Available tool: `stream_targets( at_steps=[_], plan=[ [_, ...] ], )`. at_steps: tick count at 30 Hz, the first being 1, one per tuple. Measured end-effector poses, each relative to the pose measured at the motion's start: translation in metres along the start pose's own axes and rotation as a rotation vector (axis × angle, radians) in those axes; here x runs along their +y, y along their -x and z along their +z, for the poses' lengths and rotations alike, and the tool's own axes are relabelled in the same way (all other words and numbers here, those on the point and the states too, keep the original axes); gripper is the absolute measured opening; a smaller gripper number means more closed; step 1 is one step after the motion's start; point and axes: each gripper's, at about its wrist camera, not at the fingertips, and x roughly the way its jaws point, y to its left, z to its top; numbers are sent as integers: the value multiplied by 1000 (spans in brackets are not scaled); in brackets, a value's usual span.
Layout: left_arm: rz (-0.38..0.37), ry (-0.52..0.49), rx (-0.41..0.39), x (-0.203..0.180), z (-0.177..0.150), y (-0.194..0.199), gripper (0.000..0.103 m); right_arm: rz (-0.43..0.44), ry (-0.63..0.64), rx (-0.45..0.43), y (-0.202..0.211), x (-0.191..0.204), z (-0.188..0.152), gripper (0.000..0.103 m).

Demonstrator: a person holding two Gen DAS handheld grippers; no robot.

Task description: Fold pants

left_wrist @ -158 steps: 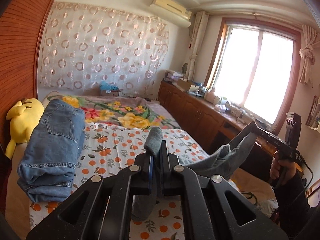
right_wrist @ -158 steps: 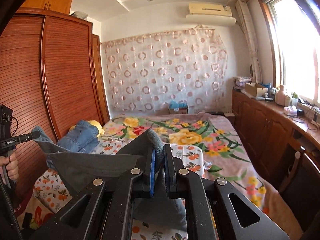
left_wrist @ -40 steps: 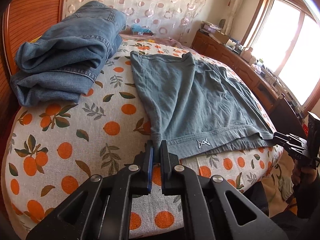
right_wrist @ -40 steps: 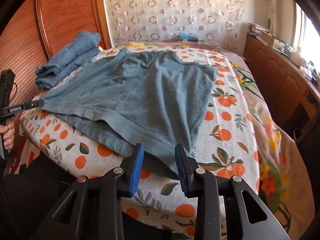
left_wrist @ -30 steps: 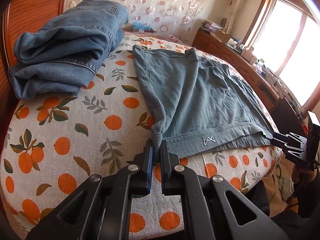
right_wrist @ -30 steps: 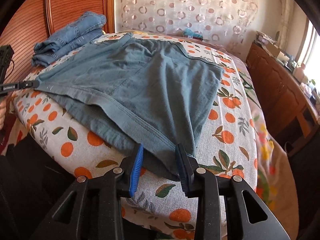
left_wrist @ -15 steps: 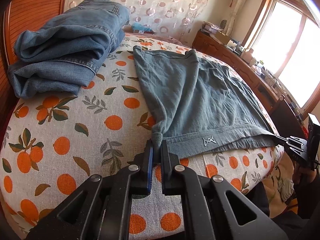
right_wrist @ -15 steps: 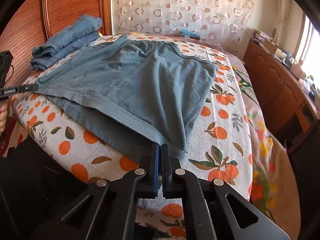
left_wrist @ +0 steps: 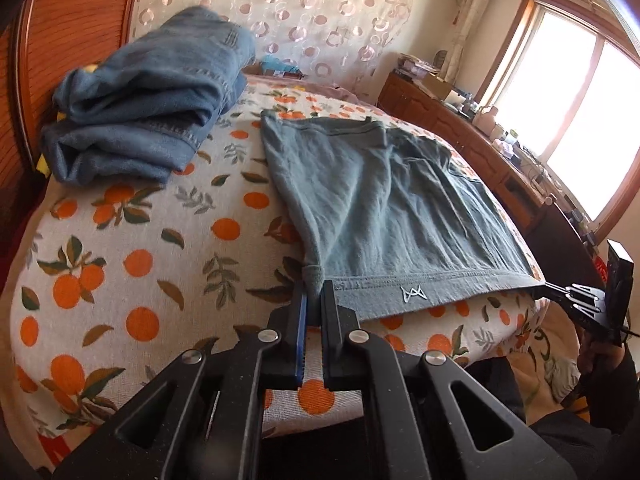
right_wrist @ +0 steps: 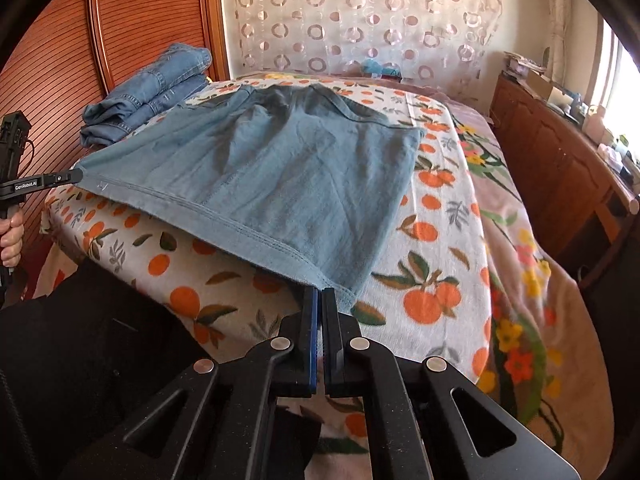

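1. Grey-blue pants [left_wrist: 384, 208]: spread flat on the orange-print bedspread [left_wrist: 132, 248], waistband along the near edge of the bed.
2. Left gripper [left_wrist: 314, 296]: clenched on the waistband's left corner, cloth bunched between the pads.
3. Right gripper [right_wrist: 319, 294]: jaws pressed together on the waistband's right corner, which is lifted slightly off the spread.
4. Folded jeans [left_wrist: 148, 96]: stacked beside the pants, near the wooden headboard [right_wrist: 120, 32].
5. Hand [right_wrist: 11, 236]: grips the left handle.
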Motion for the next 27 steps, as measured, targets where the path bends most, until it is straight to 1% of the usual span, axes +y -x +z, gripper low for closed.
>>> stream_targets(
  at_steps=[3, 4, 5, 6, 8, 11, 12, 13, 14, 15, 17, 20, 23, 25, 27],
  plan=[
    [20, -1, 8, 2, 0, -6, 7, 18, -21, -18, 3, -3, 5, 1],
    [25, -7, 14, 1, 1, -7, 7, 17, -24, -24, 4, -3, 6, 3],
    [30, -11, 19, 0, 1, -8, 8, 14, -27, -29, 6, -3, 5, 7],
    [34, -10, 20, 0, 1, -8, 12, 13, -32, -33, 8, -4, 5, 7],
    [46, -3, 14, 1, 1, -4, 15, 6, -43, -41, 13, -6, 4, 8],
    [54, 12, -6, 5, 4, 3, 25, 9, -61, -63, 22, -7, 4, 10],
    [57, 7, -11, 5, 6, 5, 33, 8, -63, -71, 24, -7, 5, 11],
    [59, -3, -19, 5, 9, 6, 42, 1, -60, -80, 26, -8, 7, 15],
    [59, -14, -33, 3, 12, 8, 45, -9, -57, -90, 26, -9, 9, 20],
    [58, -21, -45, 3, 15, 8, 47, -12, -57, -100, 26, -9, 11, 22],
    [68, -34, -54, 0, 25, 5, 47, -10, -64, -123, 22, -12, 18, 30],
    [84, -67, -72, -6, 43, -1, 47, -15, -73, -140, 7, -13, 27, 38],
    [94, -116, -79, -15, 61, -12, 47, -22, -79, -142, -14, -17, 38, 42],
    [93, -145, -79, -21, 73, -21, 47, -20, -87, -142, -29, -22, 46, 42],
    [106, -173, -74, -26, 87, -34, 47, -37, -96, -139, -43, -28, 54, 43]
  ],
)
